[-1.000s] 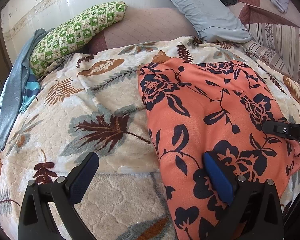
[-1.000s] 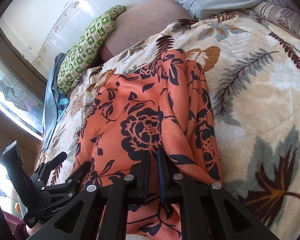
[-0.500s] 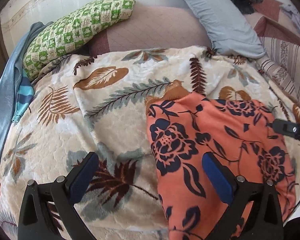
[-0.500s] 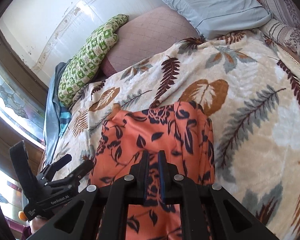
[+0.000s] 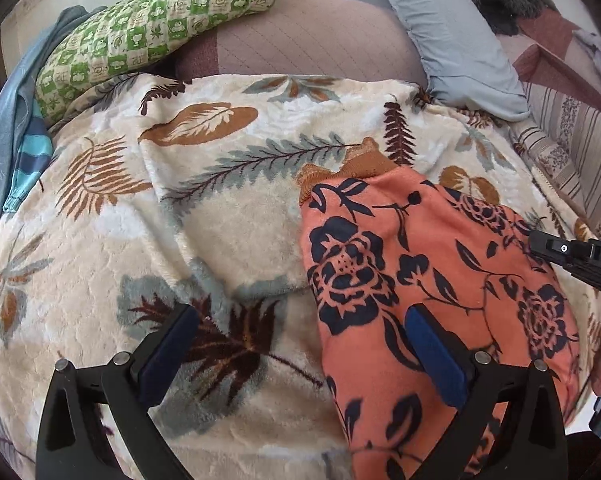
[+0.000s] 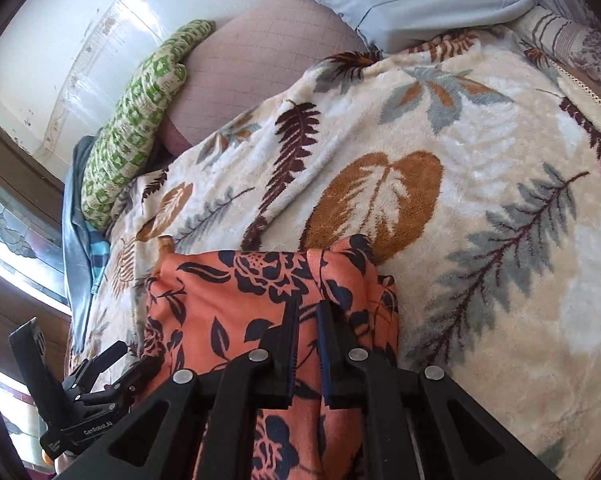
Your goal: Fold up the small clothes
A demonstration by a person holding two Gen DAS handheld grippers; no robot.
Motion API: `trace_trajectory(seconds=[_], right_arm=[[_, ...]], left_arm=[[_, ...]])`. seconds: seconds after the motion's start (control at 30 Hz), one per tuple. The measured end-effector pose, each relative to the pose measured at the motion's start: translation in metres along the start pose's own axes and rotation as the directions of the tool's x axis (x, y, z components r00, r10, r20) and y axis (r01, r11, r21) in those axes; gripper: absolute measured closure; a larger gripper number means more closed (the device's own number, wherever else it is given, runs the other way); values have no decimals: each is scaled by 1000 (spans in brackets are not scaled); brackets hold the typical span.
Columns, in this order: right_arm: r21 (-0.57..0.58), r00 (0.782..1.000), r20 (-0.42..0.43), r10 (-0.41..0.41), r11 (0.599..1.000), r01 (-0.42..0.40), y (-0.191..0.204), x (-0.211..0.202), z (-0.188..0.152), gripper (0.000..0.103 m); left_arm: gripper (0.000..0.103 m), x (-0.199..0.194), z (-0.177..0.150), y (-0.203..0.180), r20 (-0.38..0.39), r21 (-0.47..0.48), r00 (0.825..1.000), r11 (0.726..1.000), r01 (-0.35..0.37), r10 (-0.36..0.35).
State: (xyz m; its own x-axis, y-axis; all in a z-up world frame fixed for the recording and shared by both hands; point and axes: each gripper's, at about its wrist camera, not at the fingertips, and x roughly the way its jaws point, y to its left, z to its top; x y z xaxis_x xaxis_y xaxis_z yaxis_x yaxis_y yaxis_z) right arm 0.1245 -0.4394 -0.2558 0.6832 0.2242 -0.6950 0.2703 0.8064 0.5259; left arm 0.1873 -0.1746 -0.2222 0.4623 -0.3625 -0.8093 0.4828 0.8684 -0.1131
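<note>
An orange garment printed with dark navy roses (image 5: 432,280) lies on a bed, spread over a cream fleece blanket patterned with brown, rust and grey-green leaves (image 5: 204,216). Its long axis runs from the near edge of the bed toward the pillows, and a rust-brown ribbed cuff or band (image 5: 364,162) marks its far end, which points toward the head of the bed. The right gripper (image 6: 309,320) has its jaws drawn narrow and clamped on a bunched fold of the orange cloth, which rises in a small ridge just ahead of them; in the left wrist view its black body shows at the right edge of the garment. The left gripper (image 5: 300,338) has its jaws spread wide and holds nothing: one blue pad (image 5: 434,354) sits over the orange cloth near its left edge, the other over bare blanket, with the garment's edge between them. At the head of the bed a green-and-white checked pillow (image 5: 152,32) leans beside a quilted mauve cushion (image 5: 300,40), with a pale blue pillow (image 5: 452,32) to its right. Blue cloth with a turquoise striped piece (image 5: 24,156) hangs at the left edge of the bed, and a striped floral bedcover (image 5: 572,148) shows at the far right. Nothing lies on top of the garment apart from the grippers.
</note>
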Motion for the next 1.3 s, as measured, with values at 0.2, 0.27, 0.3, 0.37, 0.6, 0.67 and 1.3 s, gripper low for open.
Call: trace_trajectory(seconds=[0.2,0.27,0.3,0.37,0.6,0.67,1.3], right_arm=[[28,989,100,109,993,-113,-3,-62,-32,24],[1,979,111,170,985,-171,1,-80,-44,24],[-28,979,116,167,986,-164,7,-87,-51,25],[-87,983,129,133,989,-122,18,-95,-66,26],[-216,988,20,152,966,-144,51,-84,-104,34],[-244,991,-21,133,961,-134,60,-76,-114,35],[-205,996,0,87,975,-85,40,-88,-126,35]], left_arm=[[0,-33,-30,15,-21,-152,991,980,131,-136],[0,-41,-43,9,-24,-123,995,988,89,-93],[0,-42,-50,3,-32,-90,998,995,47,-50],[0,-43,-64,-6,-48,-28,998,999,-31,30],[0,-53,-88,-16,11,62,994,992,-114,113],[0,-51,-91,-17,15,73,993,990,-120,119],[0,-58,-81,7,79,-78,989,988,132,-126]])
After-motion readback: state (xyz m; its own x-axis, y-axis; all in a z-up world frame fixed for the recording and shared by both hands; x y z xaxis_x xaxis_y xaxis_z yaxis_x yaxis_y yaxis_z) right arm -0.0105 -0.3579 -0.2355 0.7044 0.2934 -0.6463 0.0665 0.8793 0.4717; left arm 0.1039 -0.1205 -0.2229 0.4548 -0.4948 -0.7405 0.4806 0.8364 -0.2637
